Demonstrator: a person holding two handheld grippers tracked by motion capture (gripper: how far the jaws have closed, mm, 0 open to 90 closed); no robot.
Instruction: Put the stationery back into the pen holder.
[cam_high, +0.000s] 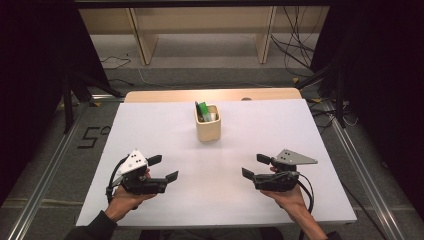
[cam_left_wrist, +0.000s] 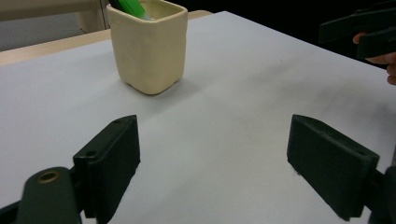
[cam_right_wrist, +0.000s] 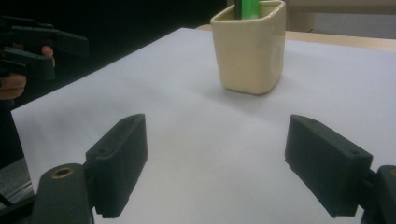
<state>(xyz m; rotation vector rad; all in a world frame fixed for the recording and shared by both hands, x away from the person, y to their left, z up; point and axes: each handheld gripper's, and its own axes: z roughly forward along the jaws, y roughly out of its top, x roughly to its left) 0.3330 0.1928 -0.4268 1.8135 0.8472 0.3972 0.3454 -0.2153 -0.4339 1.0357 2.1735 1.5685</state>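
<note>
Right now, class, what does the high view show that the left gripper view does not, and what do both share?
High view alone: wooden shelving beyond the table and floor cables. Left gripper view alone: the left gripper close up, jaws wide apart. Both share the cream cup holding a green item, the white table and the right gripper, open.

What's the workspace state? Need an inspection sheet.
Surface: white table top, bare around the cup.
Job's things: cream cup upright at centre back; green item standing inside it.
Clutter: nothing seen.
Grippers: left gripper and right gripper both hand-held near the front edge, jaws open, holding nothing, apart from the cup.
Cables: black cable trails from the right gripper; loose cables on the floor behind.
Surroundings: wooden shelf frame beyond the table; dark curtains at both sides.
</note>
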